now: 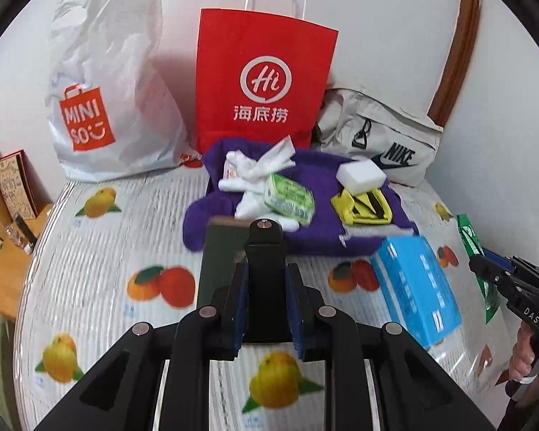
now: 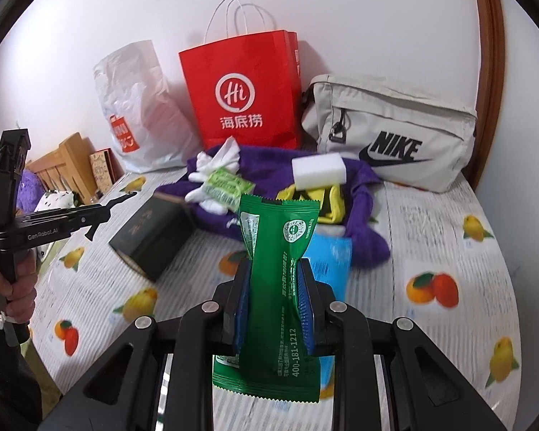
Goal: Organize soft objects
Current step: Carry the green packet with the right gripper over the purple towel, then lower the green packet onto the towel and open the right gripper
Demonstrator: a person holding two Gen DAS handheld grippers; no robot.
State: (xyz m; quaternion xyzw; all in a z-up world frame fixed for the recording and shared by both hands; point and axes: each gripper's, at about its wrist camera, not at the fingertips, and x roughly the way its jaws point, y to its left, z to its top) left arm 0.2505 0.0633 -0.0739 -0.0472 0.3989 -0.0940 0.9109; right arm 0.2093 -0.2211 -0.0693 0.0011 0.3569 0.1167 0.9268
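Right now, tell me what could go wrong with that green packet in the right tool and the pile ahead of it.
1. The right tool pinches the green packet at its middle, squeezing it narrow, with both long ends sticking out free; it may slip sideways or get crushed.
2. The white sponge lies loose on the purple towel among other small items; a low pass with the packet could knock them off the pile.
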